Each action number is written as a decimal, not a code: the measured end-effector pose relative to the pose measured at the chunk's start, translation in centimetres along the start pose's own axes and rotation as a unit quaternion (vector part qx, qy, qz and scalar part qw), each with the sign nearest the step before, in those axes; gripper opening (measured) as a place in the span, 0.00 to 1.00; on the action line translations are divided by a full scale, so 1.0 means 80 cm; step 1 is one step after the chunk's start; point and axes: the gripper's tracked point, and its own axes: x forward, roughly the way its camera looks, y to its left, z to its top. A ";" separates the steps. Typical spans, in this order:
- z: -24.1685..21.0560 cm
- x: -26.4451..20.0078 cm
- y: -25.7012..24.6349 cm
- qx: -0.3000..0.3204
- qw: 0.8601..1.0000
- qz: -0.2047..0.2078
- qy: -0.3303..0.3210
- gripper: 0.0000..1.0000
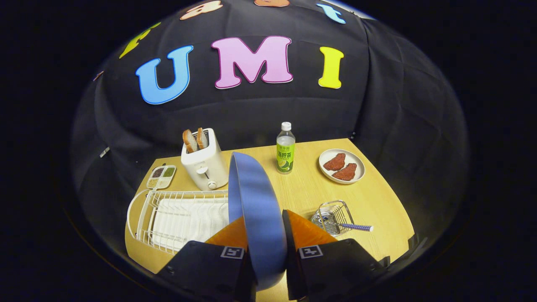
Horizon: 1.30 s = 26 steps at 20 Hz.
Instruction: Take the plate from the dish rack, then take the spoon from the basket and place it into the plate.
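1. Gripper (265, 235) — both fingers clamped on the blue plate (256, 201), held on edge above the table (377, 201).
2. Dish rack (176, 218) just left of the fingers.
3. Spoon (354, 227) lies in the wire basket (333, 216) — right of the fingers.

Non-task clutter on wooden table (377, 201)
Toaster (204, 165) holding bread slices (195, 139); seasoning tray (161, 176); green-label bottle (285, 148); meat plate (342, 166).

Gripper-mounted fisheye looks down over the table (302, 193)
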 end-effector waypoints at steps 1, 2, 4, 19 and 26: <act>-0.009 -0.012 -0.004 0.002 1.000 0.010 0.005 0.32; -0.018 -0.024 -0.008 0.003 1.000 0.018 0.011 0.32; -0.042 -0.047 -0.018 0.000 0.999 0.029 0.026 0.32; -0.286 -0.068 -0.012 0.061 0.978 0.092 0.178 0.32; -0.307 -0.039 0.008 0.087 0.971 0.112 0.193 0.33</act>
